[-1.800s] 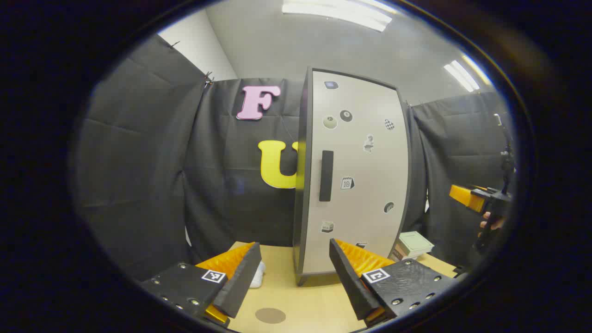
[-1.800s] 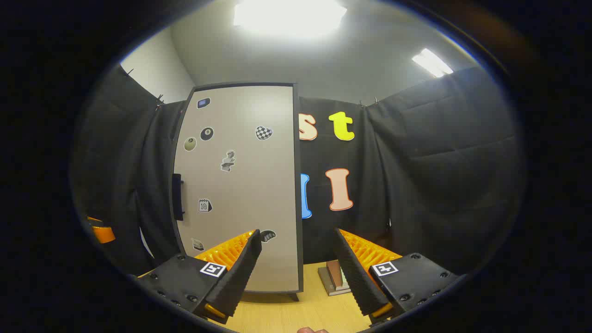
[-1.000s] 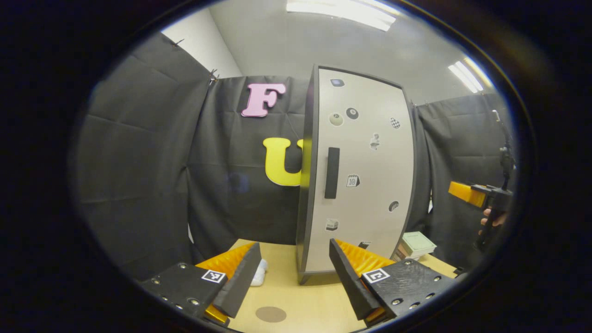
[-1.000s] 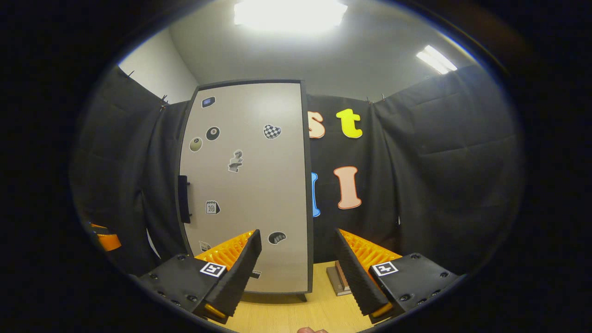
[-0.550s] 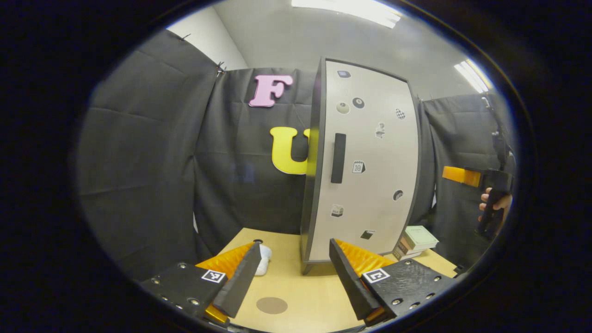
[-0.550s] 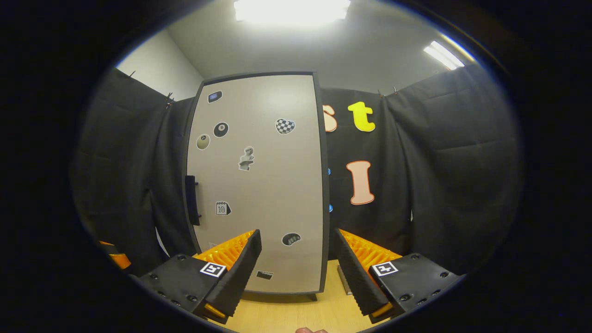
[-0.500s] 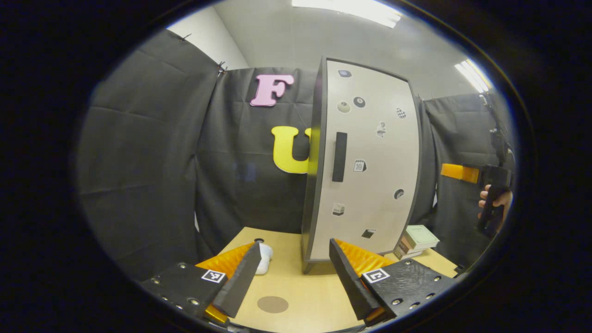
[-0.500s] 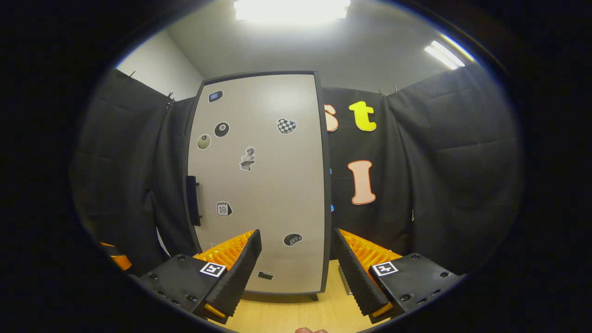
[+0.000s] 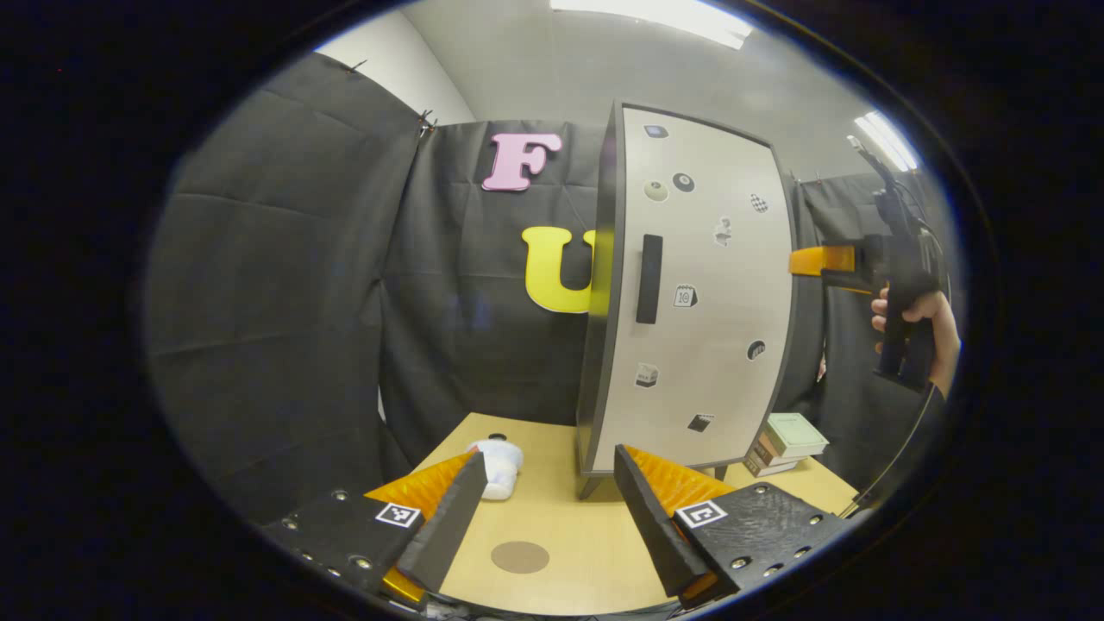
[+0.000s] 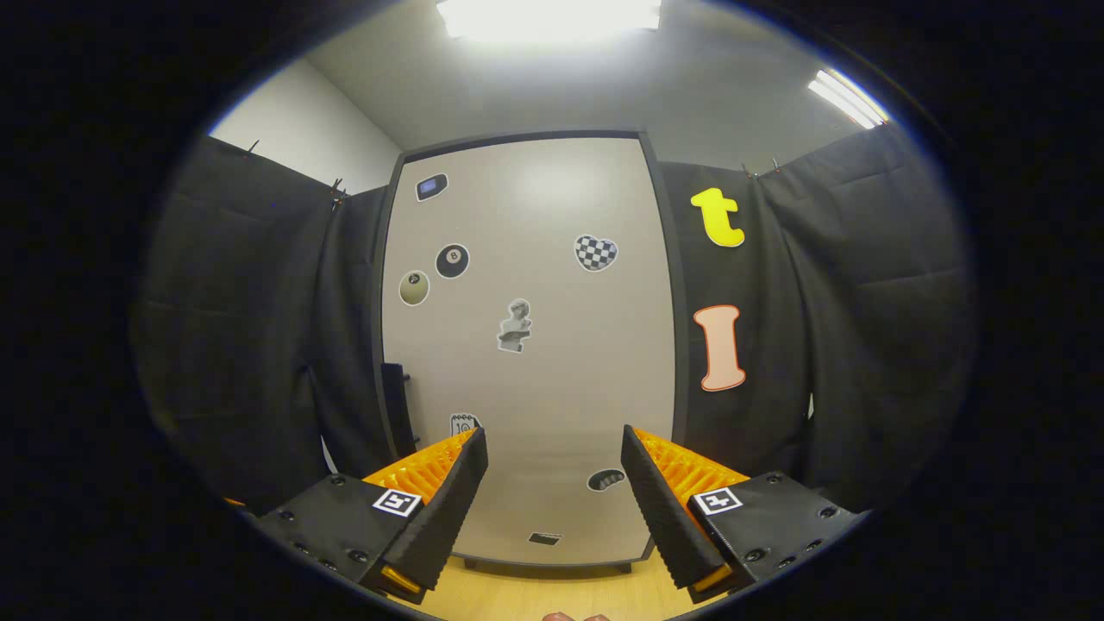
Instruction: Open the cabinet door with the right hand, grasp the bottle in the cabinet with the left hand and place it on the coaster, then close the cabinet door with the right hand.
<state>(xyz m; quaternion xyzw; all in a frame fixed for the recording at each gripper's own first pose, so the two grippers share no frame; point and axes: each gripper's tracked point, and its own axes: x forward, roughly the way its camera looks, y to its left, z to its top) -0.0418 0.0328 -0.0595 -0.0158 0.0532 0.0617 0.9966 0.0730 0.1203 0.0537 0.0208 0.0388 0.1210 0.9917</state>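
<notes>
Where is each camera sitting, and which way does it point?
Left gripper view: rides the left gripper, low over the table, facing the cabinet from its handle side; the right gripper and hand show farther off.
Right gripper view: rides the right gripper, facing the cabinet door head-on.
Both share the shut cabinet.

Left gripper view low, angled across table [image 9: 561, 517] – right gripper view nearer, square-on – both sharing cabinet door [image 9: 699, 302].

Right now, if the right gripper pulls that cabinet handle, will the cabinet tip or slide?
Tipping seems possible: the cabinet is tall, narrow and stands on small feet. The handle sits about mid-height, so leverage looks moderate. The smooth table might let it slide.
</notes>
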